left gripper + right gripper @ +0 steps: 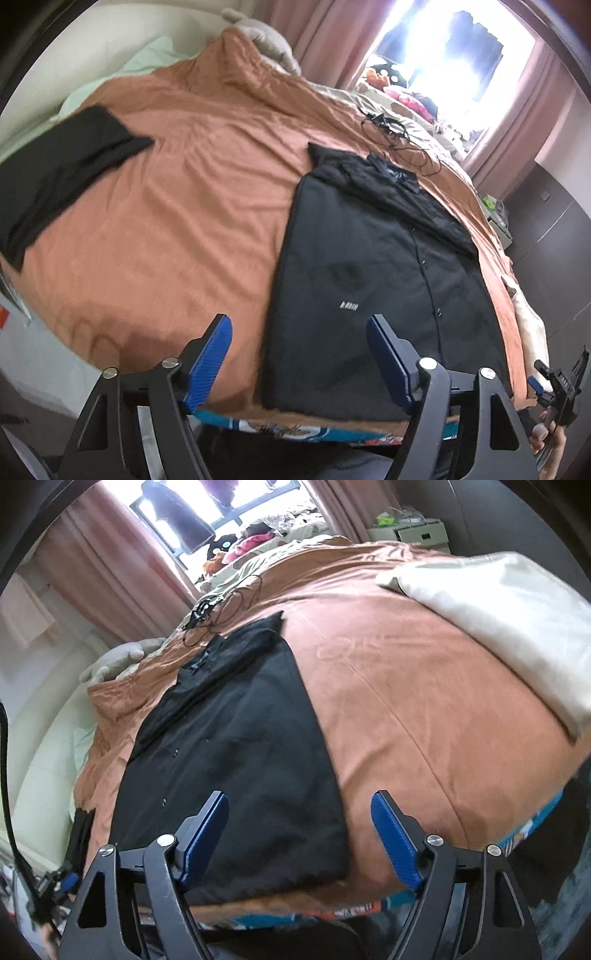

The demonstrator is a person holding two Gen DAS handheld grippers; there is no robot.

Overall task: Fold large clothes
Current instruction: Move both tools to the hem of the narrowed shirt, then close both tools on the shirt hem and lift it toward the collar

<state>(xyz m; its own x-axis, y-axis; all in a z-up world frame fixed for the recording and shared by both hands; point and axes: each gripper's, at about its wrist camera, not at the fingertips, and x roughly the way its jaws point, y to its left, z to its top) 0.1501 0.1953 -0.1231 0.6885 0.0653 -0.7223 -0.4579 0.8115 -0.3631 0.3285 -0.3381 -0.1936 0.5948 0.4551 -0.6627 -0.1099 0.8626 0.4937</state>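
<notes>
Bed: orange cover (177,206) | black shirt (369,280) flat | curtains (107,572), perhaps window | both claws (299,354) (299,830) spread, empty

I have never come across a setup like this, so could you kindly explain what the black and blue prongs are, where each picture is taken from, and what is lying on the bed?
The prongs are the two fingers of a hand-held gripper; a person carries one in each hand, and no robot arm is involved. Each picture comes from a wide-angle camera on one gripper, looking forward along its fingers, which is why the room bulges.

One view shows the left gripper, the other the right gripper. Both stand open with nothing between the blue pads, above the near edge of the bed. The right gripper also shows at the lower right edge of the left view.

On the orange bedspread lies a black button-up shirt, flat with its sides folded in. Another dark garment lies off to the left, a pale folded cloth to the right, and a tangle of black cable beyond the collar.
</notes>
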